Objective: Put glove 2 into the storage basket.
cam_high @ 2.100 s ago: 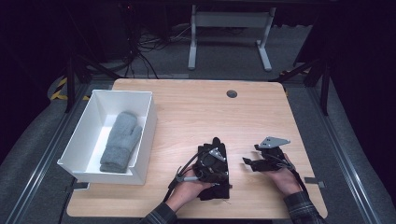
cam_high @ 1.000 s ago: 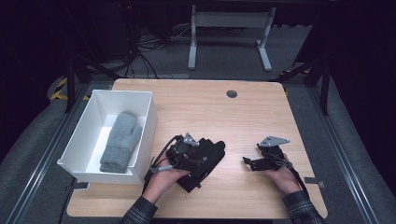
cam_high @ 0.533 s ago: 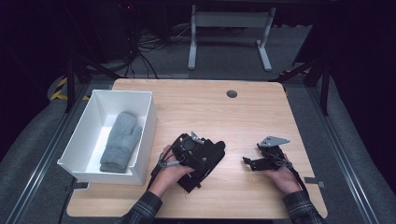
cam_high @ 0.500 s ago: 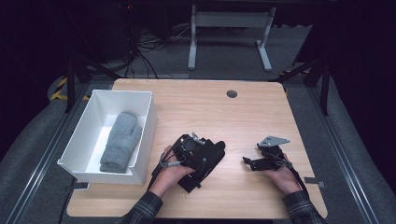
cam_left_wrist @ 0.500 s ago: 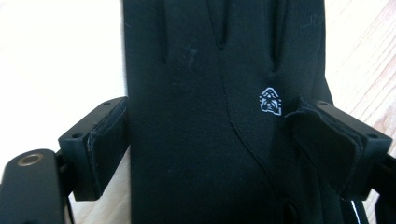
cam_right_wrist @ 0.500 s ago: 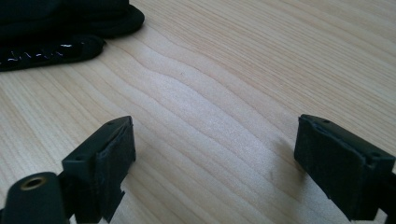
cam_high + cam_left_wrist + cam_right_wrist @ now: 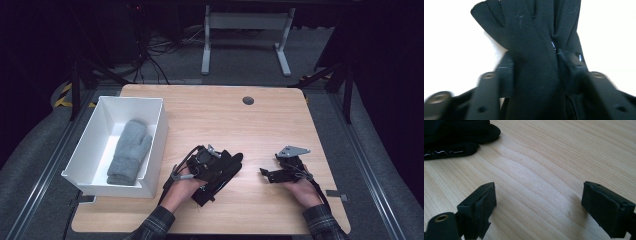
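Note:
A black glove [image 7: 225, 169] lies on the wooden table [image 7: 210, 117] near its front middle. My left gripper [image 7: 209, 161] is shut on it; in the left gripper view the black fabric [image 7: 534, 62] is pinched between both jaws. My right gripper [image 7: 265, 174] rests low over the table to the right, open, with bare wood between its fingers [image 7: 480, 203]. The glove's edge [image 7: 461, 135] lies at the upper left of the right gripper view. A grey mitten [image 7: 129, 151] lies inside the white bin [image 7: 155, 145] at the left.
A round cable hole [image 7: 248, 100] sits near the table's far edge. Desk legs and cables stand on the dark floor beyond. Bare wood spreads across the table's back half and between the two grippers.
My left gripper has carried the black glove leftward and turned it toward the white bin. The right gripper has stayed in place, open.

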Motion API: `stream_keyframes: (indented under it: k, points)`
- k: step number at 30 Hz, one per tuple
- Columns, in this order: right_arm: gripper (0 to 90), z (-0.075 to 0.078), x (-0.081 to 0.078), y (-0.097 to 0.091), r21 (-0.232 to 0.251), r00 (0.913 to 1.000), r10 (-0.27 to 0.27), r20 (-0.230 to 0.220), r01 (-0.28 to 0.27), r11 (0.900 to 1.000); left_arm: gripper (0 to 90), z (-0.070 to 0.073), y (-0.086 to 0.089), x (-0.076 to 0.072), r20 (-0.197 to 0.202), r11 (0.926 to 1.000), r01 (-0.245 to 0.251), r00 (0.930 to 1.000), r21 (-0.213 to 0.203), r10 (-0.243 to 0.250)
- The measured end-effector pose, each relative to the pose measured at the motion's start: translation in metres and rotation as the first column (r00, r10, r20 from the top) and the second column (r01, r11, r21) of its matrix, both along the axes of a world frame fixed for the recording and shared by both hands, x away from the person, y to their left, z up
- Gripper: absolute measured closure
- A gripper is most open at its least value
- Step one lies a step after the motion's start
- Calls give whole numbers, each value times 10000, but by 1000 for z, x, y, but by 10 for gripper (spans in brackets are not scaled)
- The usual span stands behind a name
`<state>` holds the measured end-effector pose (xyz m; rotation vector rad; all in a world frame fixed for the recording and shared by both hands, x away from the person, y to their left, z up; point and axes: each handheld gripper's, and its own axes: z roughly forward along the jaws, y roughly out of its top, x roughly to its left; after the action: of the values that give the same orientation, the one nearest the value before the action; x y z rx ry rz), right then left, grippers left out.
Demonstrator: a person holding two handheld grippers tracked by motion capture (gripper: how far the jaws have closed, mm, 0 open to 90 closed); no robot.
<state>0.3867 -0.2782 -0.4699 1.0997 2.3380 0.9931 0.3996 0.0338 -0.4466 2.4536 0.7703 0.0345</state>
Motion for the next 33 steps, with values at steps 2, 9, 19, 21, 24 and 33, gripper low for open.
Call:
stream_keyframes:
  k: [2,9,19,21,24,33]
  points:
    - [129,0,0,0,1,10000,-2,2,2,10000,648,2,-1,-1,-13,10000,22,10000,9,-22]
    - [128,0,0,0,-4,10000,-8,4,8,10000,669,18,3,-6,-240,9987,-6,9997,-516,-6]
    - [128,0,0,0,-5,10000,-26,4,26,10000,668,76,13,-13,244,9946,-213,9994,-1019,239]
    - [128,0,0,0,-6,10000,-29,3,29,10000,668,82,15,-13,278,9940,-240,9992,-1064,271]
    - [127,0,0,0,-9,10000,-32,5,32,10000,667,98,21,-12,517,9947,-344,9979,-970,396]
    - [126,0,0,0,-9,10000,-47,5,47,10000,668,138,49,-7,755,9914,-668,9943,-1125,755]
